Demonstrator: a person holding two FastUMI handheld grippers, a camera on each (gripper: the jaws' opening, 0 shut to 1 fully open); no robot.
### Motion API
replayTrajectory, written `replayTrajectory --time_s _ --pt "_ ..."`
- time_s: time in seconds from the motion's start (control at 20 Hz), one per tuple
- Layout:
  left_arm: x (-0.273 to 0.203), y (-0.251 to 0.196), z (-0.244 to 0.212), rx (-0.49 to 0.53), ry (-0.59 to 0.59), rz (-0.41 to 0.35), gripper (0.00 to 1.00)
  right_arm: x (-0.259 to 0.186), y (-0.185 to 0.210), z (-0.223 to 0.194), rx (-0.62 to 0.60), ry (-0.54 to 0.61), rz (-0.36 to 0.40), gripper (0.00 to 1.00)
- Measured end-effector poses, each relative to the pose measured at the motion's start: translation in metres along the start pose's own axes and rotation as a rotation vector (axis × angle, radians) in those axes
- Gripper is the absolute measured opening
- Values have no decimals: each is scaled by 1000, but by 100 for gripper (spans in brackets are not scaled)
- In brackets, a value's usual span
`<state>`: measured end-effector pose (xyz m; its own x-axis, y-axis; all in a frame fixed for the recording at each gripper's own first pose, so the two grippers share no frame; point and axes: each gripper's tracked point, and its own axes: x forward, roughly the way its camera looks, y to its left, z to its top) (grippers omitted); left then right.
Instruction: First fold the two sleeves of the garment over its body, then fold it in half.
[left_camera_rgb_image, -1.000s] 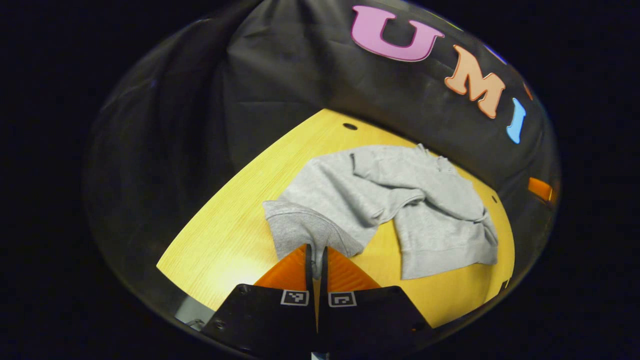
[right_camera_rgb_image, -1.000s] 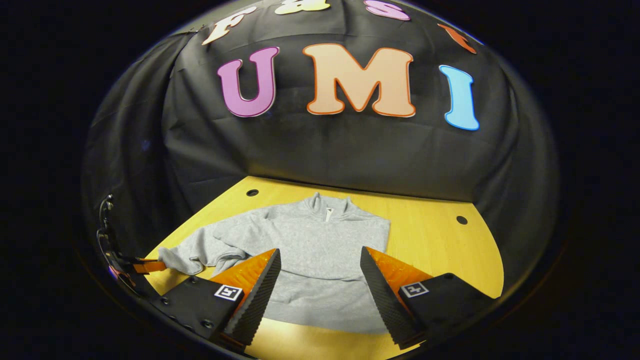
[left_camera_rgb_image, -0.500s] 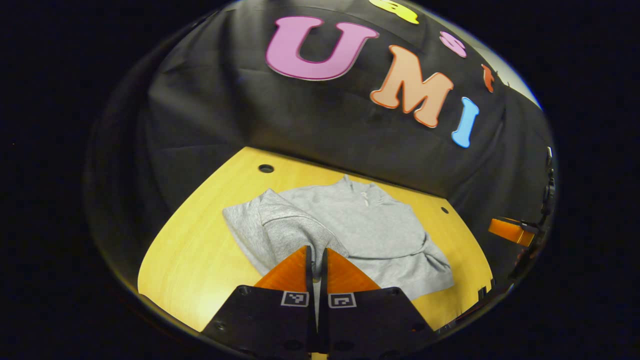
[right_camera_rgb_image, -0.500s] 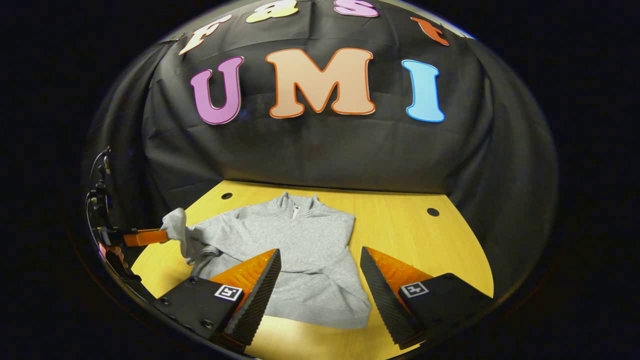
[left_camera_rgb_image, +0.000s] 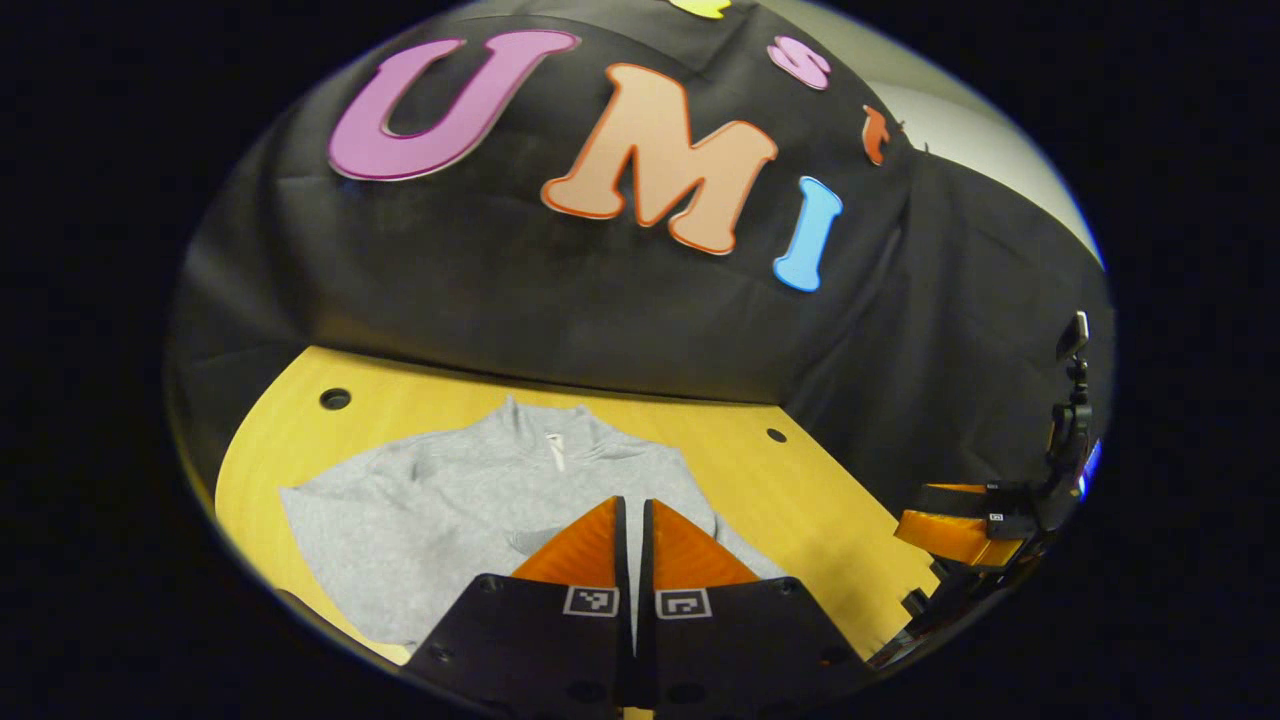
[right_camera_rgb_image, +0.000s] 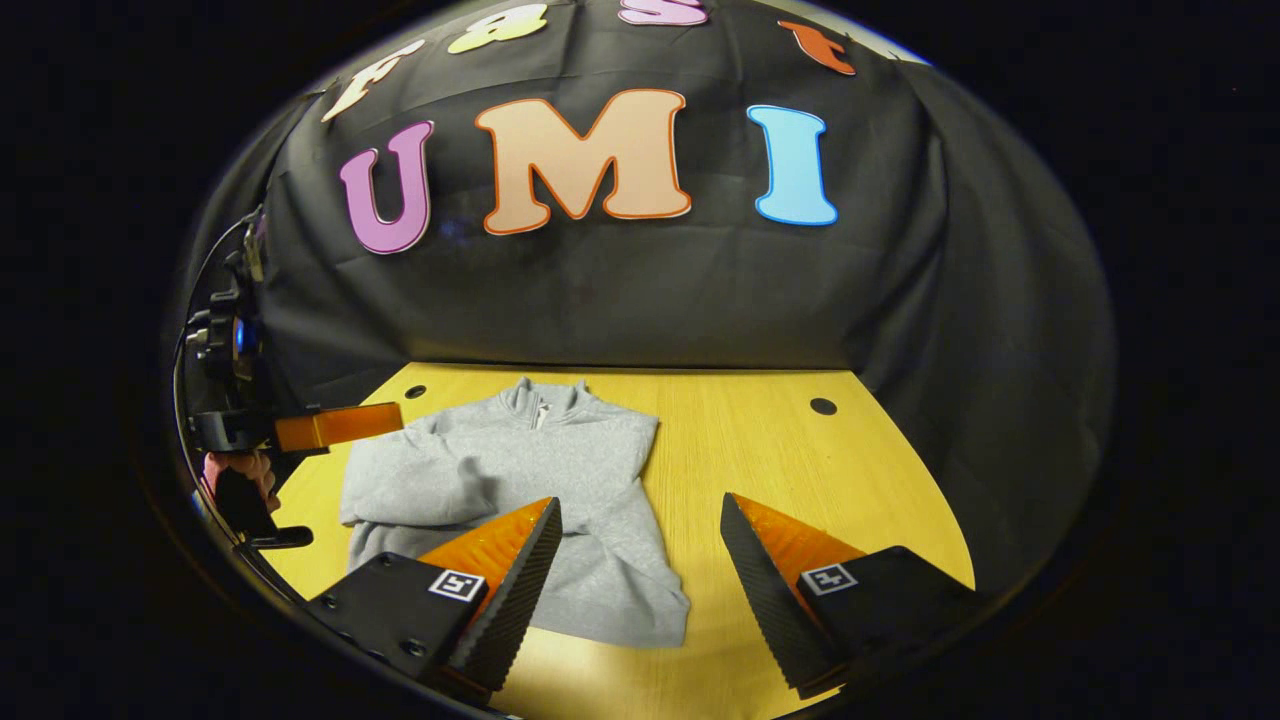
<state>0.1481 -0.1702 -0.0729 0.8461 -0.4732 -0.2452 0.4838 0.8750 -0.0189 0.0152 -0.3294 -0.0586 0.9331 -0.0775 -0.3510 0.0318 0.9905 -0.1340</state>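
Right gripper view: right gripper (right_camera_rgb_image: 640, 560) gapes wide, empty, above the sweater (right_camera_rgb_image: 520, 490); left gripper (left_camera_rgb_image: 633, 530) is closed, grasp unclear.

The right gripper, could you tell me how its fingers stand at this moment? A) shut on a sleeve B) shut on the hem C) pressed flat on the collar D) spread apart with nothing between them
D: in the right gripper view the right gripper is open above the grey sweater, gripping no cloth.
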Motion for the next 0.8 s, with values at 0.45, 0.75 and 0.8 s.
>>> replayTrajectory --time_s 0.45,0.75,0.8 --pt "30 -24 -23 -28 60 -40 0 3 -20 -7 29 12 -18 96" --pt "22 11 -50 -65 105 73 50 5 -24 -24 33 33 -17 97" --pt "11 26 -57 -55 103 118 74 6 -24 -29 29 40 -13 96"
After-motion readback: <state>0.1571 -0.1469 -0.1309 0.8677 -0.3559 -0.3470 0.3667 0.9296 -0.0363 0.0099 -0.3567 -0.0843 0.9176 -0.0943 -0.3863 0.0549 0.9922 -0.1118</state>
